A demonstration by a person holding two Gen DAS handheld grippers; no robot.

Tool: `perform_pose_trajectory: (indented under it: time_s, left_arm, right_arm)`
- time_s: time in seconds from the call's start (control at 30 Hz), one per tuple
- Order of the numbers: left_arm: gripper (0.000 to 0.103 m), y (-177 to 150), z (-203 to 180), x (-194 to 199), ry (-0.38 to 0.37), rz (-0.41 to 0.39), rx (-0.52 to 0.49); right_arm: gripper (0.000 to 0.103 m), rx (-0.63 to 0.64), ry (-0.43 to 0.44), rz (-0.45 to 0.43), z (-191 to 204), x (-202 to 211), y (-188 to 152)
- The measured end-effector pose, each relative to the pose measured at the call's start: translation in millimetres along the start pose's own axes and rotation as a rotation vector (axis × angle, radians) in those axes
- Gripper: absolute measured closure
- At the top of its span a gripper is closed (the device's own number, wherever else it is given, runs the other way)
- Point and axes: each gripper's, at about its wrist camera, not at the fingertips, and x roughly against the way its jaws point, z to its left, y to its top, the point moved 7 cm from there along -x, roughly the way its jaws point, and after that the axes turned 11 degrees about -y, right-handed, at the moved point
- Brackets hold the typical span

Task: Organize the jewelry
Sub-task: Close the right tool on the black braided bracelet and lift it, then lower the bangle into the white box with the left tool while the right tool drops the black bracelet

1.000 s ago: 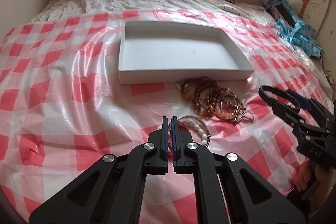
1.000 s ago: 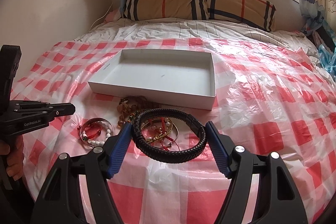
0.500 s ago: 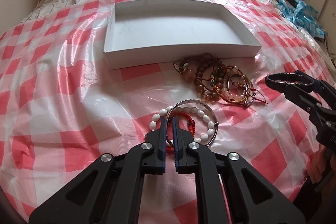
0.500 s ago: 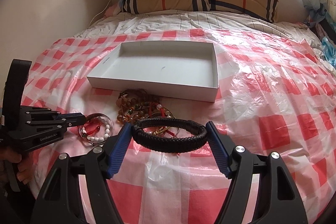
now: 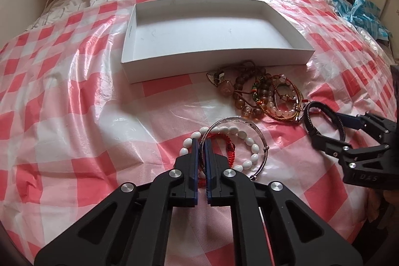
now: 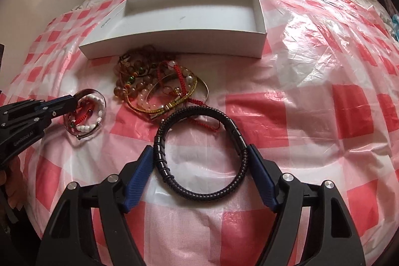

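Both tools have come down toward the bed since the earlier frames. I read the left tool (image 5: pixel 202 141) as fully closed, its pads pinching the rim of the silver bangle (image 5: pixel 251 127), which lies on the checked plastic sheet (image 5: pixel 74 101) together with a white bead bracelet (image 5: pixel 245 138) and a red cord bracelet (image 5: pixel 230 147). I read the right tool (image 6: pixel 199 152) as wide, its jaws opening; the black braided bracelet (image 6: pixel 197 191) sits between the blue pads, touching both, now lying flat on the sheet. A tangled pile of bead bracelets (image 6: pixel 154 84) lies between the two tools, just in front of the white box (image 6: pixel 174 41). I see nothing inside the box.
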Motion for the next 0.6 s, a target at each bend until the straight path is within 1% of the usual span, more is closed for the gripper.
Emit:
perform_pose_trajectory:
  time_s: [0.13,0.27,0.6]
  left_arm:
    - [0.099,3,2,11,-0.023,-0.032,0.019]
    - [0.099,5,3,20,-0.033,-0.061,0.031]
    - [0.099,17,-1,45,-0.037,-0.169,0.049]
  right_arm:
    - [0.031,0.006,-0.007,0.002,-1,-1,-4]
    - [0.036,0.007,-0.013,-0.027,-2,4,-1]
    - [0.036,-0.007,-0.049,-0.264,-3,50,22]
